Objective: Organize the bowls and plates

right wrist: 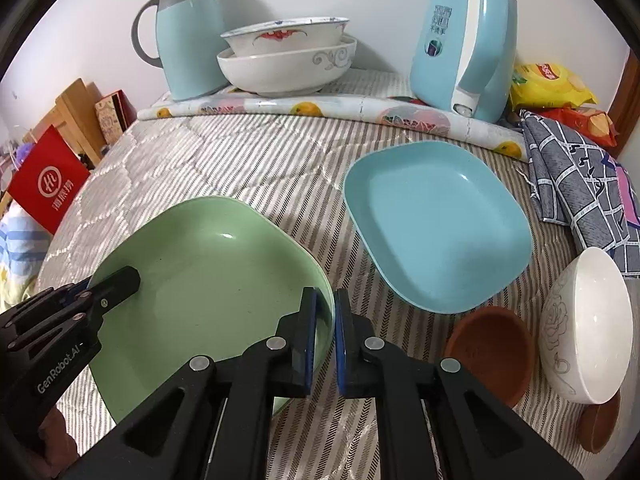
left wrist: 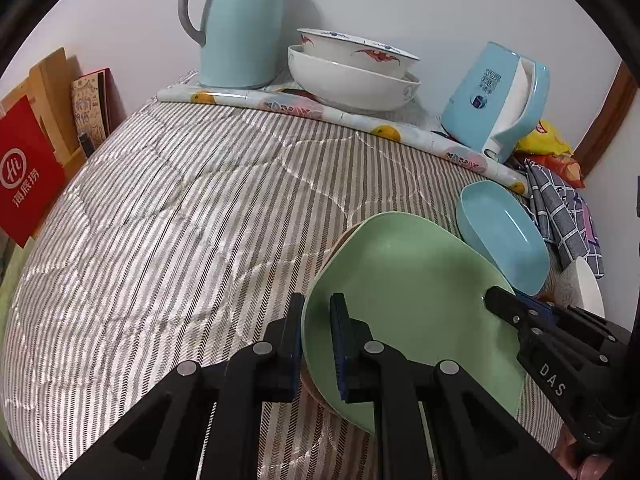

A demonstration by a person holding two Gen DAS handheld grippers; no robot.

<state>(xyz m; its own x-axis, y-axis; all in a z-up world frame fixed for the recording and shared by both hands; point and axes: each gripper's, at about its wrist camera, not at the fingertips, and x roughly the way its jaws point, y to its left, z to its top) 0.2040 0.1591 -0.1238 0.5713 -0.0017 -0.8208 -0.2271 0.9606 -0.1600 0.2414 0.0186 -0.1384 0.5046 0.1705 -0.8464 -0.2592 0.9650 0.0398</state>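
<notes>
A green square plate (left wrist: 412,304) (right wrist: 208,280) is held over the striped cloth, with a brownish plate edge (left wrist: 340,240) just under it. My left gripper (left wrist: 318,332) is shut on the green plate's left rim. My right gripper (right wrist: 325,328) is shut on its right rim and also shows in the left wrist view (left wrist: 504,300). A blue square plate (right wrist: 436,224) (left wrist: 500,232) lies to the right. A white bowl (right wrist: 588,332) rests tilted on a brown bowl (right wrist: 492,352).
Two stacked white bowls (right wrist: 288,56) (left wrist: 352,72), a teal thermos jug (left wrist: 240,24) and a blue kettle (right wrist: 464,40) stand at the back on a rolled fruit-print sheet (right wrist: 340,112). Snack bags (right wrist: 548,84) and a checked cloth (right wrist: 580,176) lie at right. A red bag (left wrist: 24,172) stands left.
</notes>
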